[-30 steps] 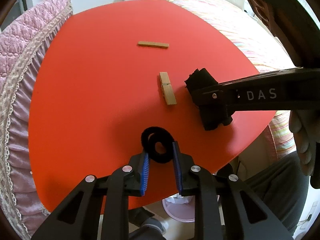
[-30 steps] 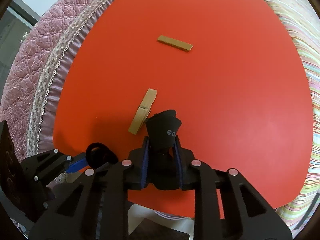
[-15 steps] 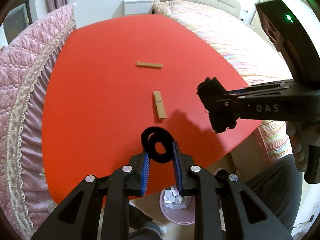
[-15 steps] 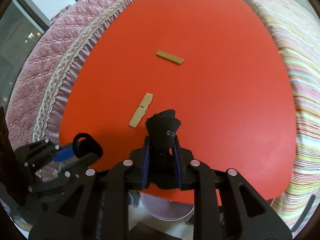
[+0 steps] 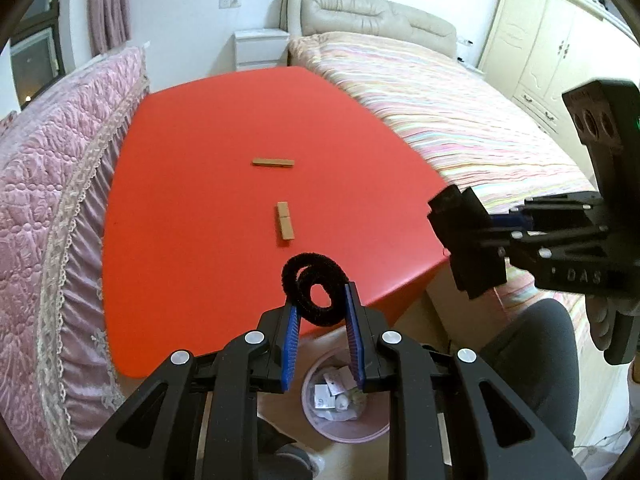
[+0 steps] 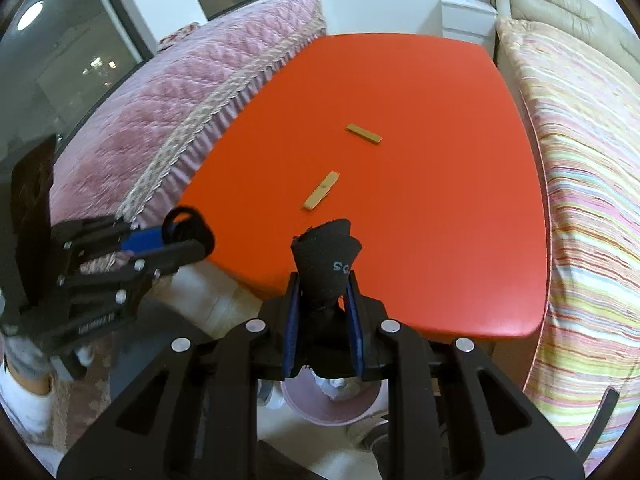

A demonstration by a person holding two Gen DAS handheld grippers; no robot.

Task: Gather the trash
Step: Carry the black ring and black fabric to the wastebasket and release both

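Note:
My left gripper (image 5: 322,306) is shut on a fuzzy black ring (image 5: 316,294), held in the air above the near edge of the red table (image 5: 192,200). My right gripper (image 6: 322,284) is shut on a crumpled black cloth (image 6: 326,260) with pale lettering, also off the table. Each gripper shows in the other view: the right one (image 5: 466,240) at the right, the left one (image 6: 188,234) at the left. Below both, on the floor, stands a pink bin (image 5: 344,432) holding paper scraps. Two wooden clothespins (image 5: 285,221) (image 5: 273,162) lie on the table.
A pink quilted bed (image 5: 44,184) borders the table's left side and a striped bed (image 5: 452,120) its right. A white nightstand (image 5: 260,48) and cream wardrobe (image 5: 552,56) stand behind. A person's grey-trousered leg (image 5: 536,364) is beside the bin.
Both grippers have risen and pulled back from the table with their loads still held. The pink bin has come into view beneath them, and the clothespins look farther away.

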